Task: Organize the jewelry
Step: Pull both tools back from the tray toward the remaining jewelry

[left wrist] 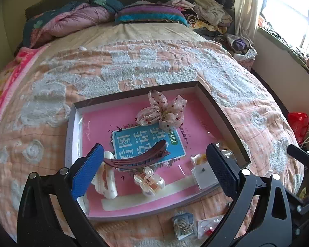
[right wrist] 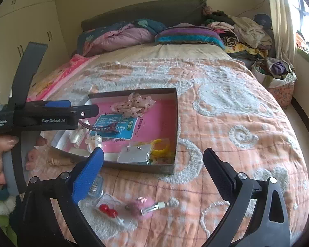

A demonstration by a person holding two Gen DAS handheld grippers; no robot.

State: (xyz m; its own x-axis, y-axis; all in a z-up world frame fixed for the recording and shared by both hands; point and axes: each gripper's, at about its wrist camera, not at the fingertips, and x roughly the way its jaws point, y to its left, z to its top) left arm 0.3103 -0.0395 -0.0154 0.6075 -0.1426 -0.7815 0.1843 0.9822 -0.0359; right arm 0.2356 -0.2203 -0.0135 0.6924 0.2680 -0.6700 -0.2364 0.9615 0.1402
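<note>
Both the left gripper [left wrist: 154,173] and right gripper [right wrist: 153,176] released, nothing held — risk: bagged red earrings [right wrist: 108,210] slip on the soft bedspread [right wrist: 226,135] short of the tray [right wrist: 176,123]

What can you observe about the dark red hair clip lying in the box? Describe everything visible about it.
The dark red hair clip is long, slim and curved like a beak, seemingly glossy plastic, with lengthwise ridges and a pinch end toward the right. It appears closed and lies flat inside the shallow box, across the blue printed label on the pink floor. Its left tip is near a white claw clip; contact is unclear. No hand-held gripper touches it.
</note>
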